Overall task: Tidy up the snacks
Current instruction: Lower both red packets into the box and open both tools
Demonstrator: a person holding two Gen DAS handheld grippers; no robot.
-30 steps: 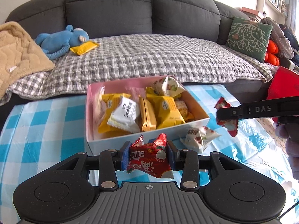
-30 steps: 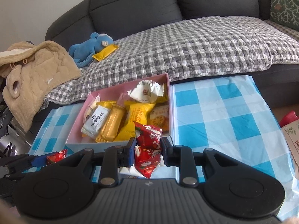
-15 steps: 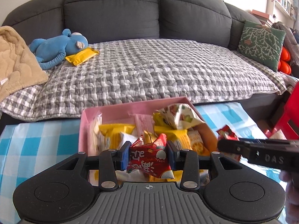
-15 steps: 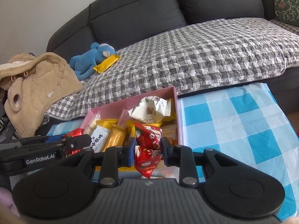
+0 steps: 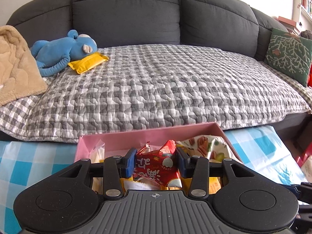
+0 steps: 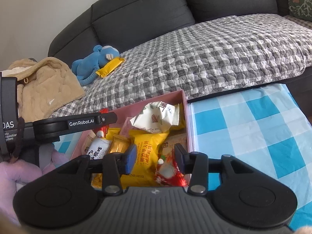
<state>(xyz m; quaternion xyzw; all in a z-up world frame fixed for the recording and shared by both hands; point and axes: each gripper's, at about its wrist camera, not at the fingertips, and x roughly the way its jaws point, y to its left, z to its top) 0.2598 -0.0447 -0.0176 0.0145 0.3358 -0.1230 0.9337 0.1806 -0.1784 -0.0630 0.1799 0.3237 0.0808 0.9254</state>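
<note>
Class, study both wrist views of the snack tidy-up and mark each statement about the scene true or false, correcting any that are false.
1. The snack box is pink. True.
2. A red packet sits between the left gripper fingers. True.
3. The blue plush toy lies inside the box. False: it lies on the sofa's checked cover.
4. The tablecloth is plain white. False: blue and white checks.
5. A yellow packet lies beside the plush toy. True.

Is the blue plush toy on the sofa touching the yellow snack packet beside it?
Touching. In the left wrist view the blue plush toy rests its head on the yellow snack packet, no gap between them.
</note>
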